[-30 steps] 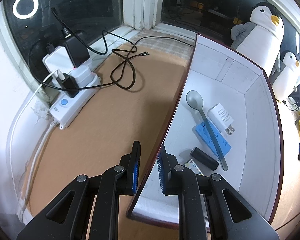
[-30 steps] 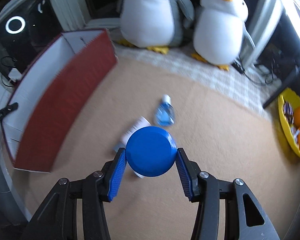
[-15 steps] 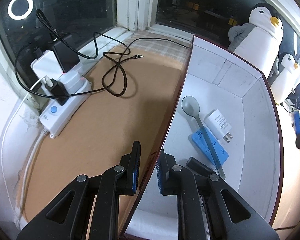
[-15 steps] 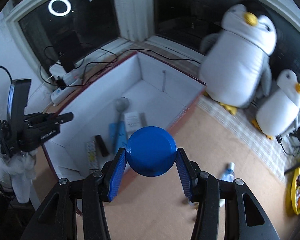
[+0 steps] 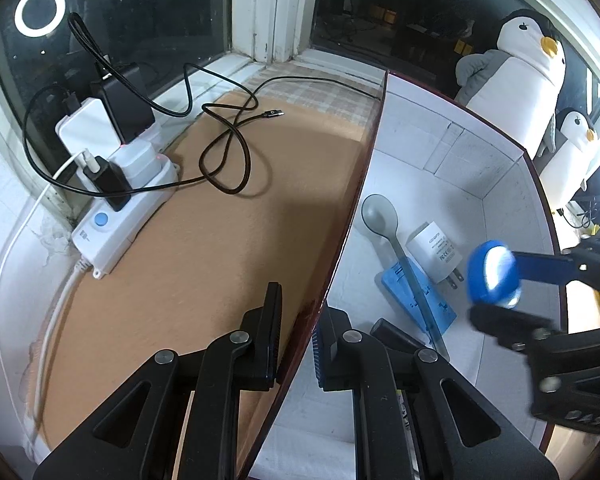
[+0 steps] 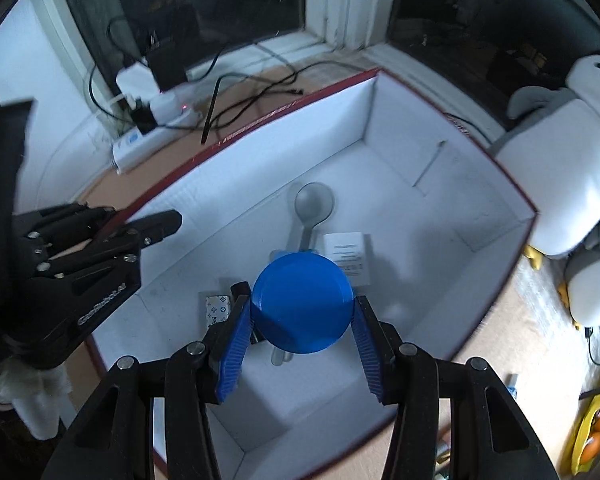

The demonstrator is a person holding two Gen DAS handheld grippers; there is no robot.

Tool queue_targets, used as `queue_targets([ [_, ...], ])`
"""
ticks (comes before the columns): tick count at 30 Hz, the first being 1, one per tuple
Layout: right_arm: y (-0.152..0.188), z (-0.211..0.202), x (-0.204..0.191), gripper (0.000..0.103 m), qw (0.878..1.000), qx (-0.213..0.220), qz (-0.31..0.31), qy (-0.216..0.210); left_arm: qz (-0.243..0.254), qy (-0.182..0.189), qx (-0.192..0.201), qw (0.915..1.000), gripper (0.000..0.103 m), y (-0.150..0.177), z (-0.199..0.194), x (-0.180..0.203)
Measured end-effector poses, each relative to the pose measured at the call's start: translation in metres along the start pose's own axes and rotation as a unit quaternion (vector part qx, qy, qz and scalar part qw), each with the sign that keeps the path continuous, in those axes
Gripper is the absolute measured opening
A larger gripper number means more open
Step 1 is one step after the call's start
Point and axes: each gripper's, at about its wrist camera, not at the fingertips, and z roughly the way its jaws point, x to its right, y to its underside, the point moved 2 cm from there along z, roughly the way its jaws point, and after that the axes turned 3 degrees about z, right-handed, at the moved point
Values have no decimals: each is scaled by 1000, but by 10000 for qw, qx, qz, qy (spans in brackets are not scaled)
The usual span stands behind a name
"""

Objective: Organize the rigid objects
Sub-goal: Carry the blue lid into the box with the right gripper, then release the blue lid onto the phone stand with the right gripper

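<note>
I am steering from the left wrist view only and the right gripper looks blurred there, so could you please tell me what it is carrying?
Observer: The right gripper is shut on a round blue lid, gripped at opposite edges.
Operator: Thank you. Is it over the box yet?
Observer: Yes, in the right wrist view the lid hangs above the floor of the white box, over the blue card and the spoon.
Operator: And how is my own gripper sitting?
Observer: The left gripper straddles the box's near wall, one finger inside and one outside.
</note>
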Motion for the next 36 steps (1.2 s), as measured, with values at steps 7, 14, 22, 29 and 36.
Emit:
queue_targets([
  [7, -2, 17, -3, 46, 9998, -161, -58, 46, -12, 8, 0, 10000, 12, 0, 0, -1],
  [14, -1, 22, -3, 46, 9997, -222, -58, 57, -6, 6, -1, 10000, 12, 0, 0, -1],
  [22, -1, 24, -6, 46, 9996, -247, -112, 102, -10, 9, 0, 10000, 12, 0, 0, -1],
  [29, 1, 21, -6, 47, 9997, -214, -105, 83, -6, 8, -4, 10000, 12, 0, 0, -1],
  [36, 2, 5, -5, 49, 10000, -43, 36, -29, 19, -20, -9, 10000, 12, 2, -2, -4],
])
